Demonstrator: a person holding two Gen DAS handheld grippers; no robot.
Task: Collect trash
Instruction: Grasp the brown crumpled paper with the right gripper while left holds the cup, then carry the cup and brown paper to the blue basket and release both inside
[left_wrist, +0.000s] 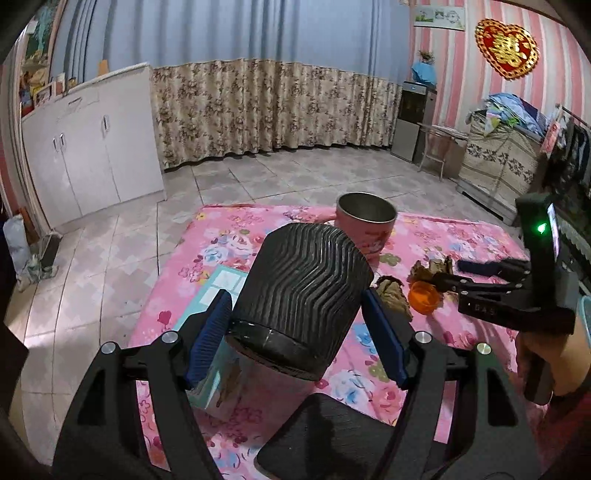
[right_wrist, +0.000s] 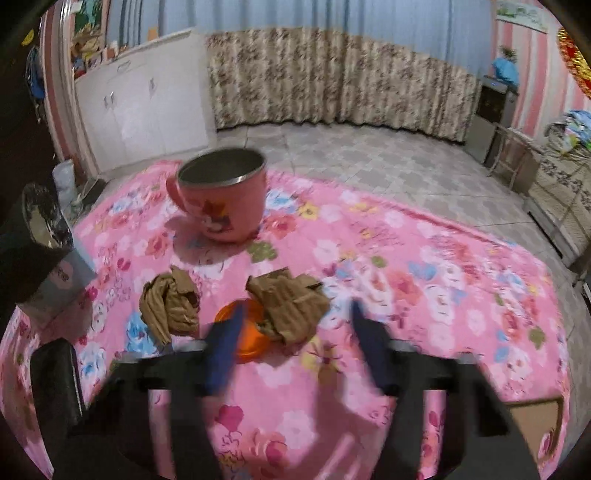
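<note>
The left gripper (left_wrist: 295, 321) clamps a ribbed black bin (left_wrist: 301, 295), tilted above the flowered surface (right_wrist: 424, 266). Near the pink mug (right_wrist: 221, 195), two crumpled brown papers (right_wrist: 288, 306) (right_wrist: 170, 304) and an orange cap (right_wrist: 251, 325) lie just ahead of the right gripper (right_wrist: 295, 347), whose partly open jaws hold nothing.

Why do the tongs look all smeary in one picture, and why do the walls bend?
In the right wrist view, motion blur smears the right tongs and softens the pink mug. In the left wrist view, the left tongs and the ribbed black cup between them look sharp. Both views are fisheye, so the curtains and walls bow near the edges.
</note>
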